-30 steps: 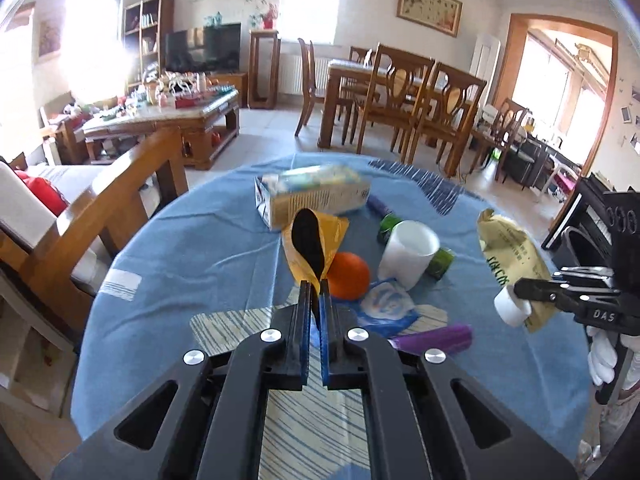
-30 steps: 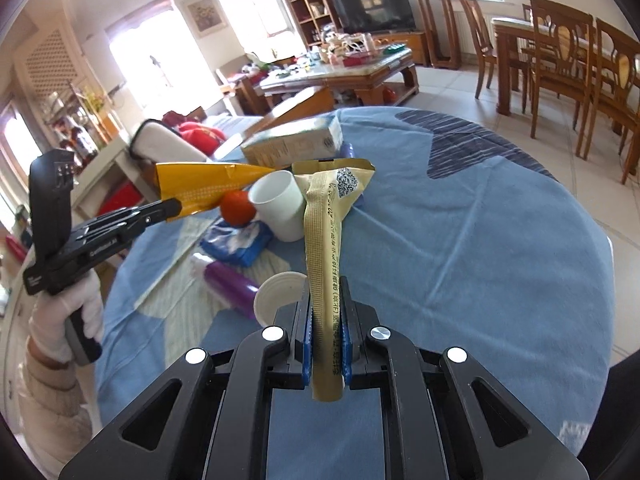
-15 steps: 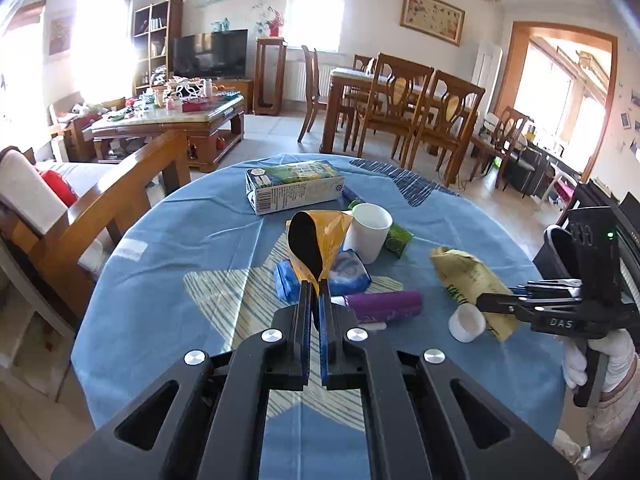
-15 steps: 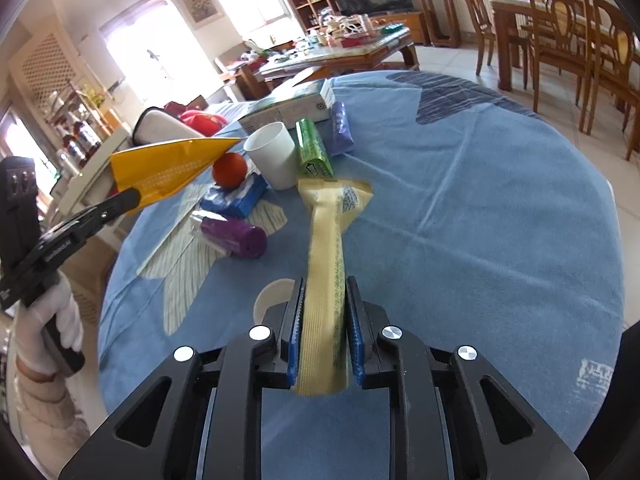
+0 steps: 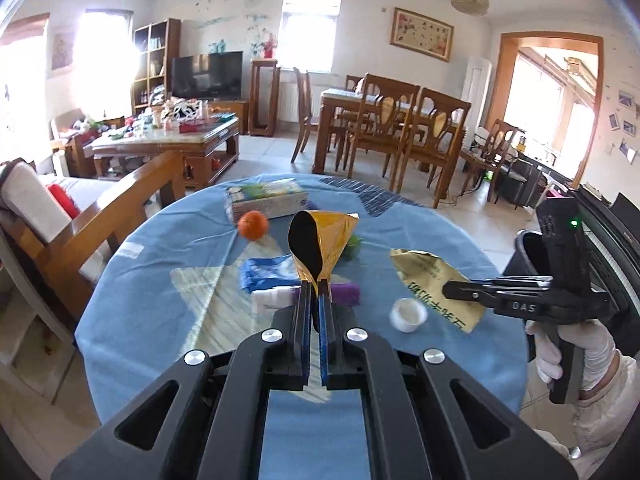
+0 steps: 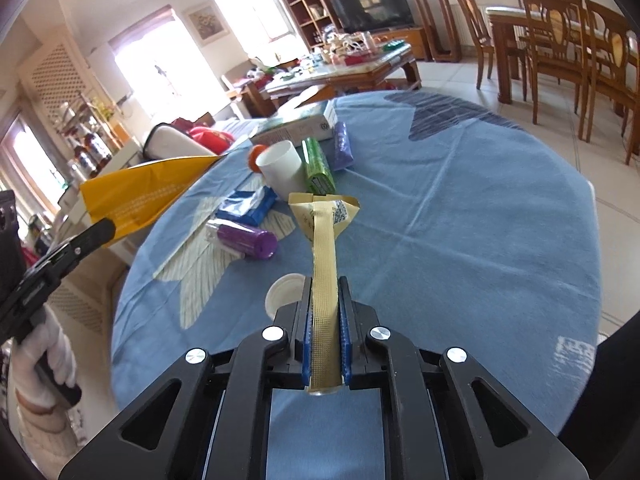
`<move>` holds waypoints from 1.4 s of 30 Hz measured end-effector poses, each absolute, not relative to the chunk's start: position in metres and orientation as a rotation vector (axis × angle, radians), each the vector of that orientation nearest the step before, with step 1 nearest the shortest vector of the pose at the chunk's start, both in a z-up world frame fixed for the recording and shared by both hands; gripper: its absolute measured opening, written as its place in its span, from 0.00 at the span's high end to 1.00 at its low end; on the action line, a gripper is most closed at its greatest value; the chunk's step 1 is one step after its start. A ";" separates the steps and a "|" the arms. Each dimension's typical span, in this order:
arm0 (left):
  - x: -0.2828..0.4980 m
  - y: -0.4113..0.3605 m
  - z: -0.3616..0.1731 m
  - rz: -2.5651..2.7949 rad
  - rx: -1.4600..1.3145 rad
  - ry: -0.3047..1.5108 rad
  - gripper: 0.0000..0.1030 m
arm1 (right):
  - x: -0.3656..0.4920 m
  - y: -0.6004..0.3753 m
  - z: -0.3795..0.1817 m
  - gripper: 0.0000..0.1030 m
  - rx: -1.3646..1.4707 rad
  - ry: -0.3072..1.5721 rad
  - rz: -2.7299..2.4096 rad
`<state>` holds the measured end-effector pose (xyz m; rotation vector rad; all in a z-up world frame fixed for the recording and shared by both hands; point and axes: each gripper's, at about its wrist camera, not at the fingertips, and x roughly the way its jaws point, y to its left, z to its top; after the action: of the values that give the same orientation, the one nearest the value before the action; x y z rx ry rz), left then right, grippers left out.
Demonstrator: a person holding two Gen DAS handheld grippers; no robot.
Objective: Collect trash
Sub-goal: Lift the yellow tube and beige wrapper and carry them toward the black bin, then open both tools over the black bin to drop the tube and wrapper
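Note:
My left gripper (image 5: 315,292) is shut on the bottom corner of an open yellow foil bag (image 5: 332,240), held above the blue table (image 5: 168,248). In the right wrist view the same yellow bag (image 6: 148,196) sticks out from the left gripper (image 6: 102,229) at the left. The jaws of my right gripper (image 6: 325,284) are closing on a pale gold wrapper (image 6: 324,232), and their pads press its crimped strip. From the left wrist the wrapper (image 5: 432,284) hangs from the right gripper (image 5: 450,290) over the table's right side.
On the table lie a white cup (image 6: 280,164), a green pack (image 6: 318,168), a purple roll (image 6: 248,238), a blue tissue pack (image 6: 248,204), a white lid (image 6: 282,294), an orange (image 5: 253,225) and a carton (image 5: 266,200). A wooden armchair (image 5: 120,216) stands at the left.
Both grippers have drawn back from the pile with their wrappers. The right jaws widened for a moment around the gold wrapper and have narrowed on it again.

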<state>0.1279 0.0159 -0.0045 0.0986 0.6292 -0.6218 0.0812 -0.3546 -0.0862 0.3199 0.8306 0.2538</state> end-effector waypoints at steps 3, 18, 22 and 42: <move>0.114 0.001 0.004 -0.649 0.110 0.609 0.96 | 0.065 -0.364 -0.076 0.89 0.313 0.803 0.249; 0.034 -0.133 0.017 -0.863 0.208 0.529 0.96 | -0.049 -0.468 -0.031 0.89 0.343 0.648 0.106; 0.023 -0.167 0.014 -0.921 0.226 0.531 0.96 | -0.080 -0.500 -0.031 0.89 0.364 0.619 0.048; -0.013 -0.301 -0.039 -1.139 0.322 0.624 0.96 | -0.178 -0.652 -0.091 0.89 0.564 0.604 -0.221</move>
<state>-0.0129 -0.3014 -0.0385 0.3223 0.6244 -1.1392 -0.1778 -0.6515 -0.0914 0.5644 0.6038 -0.2213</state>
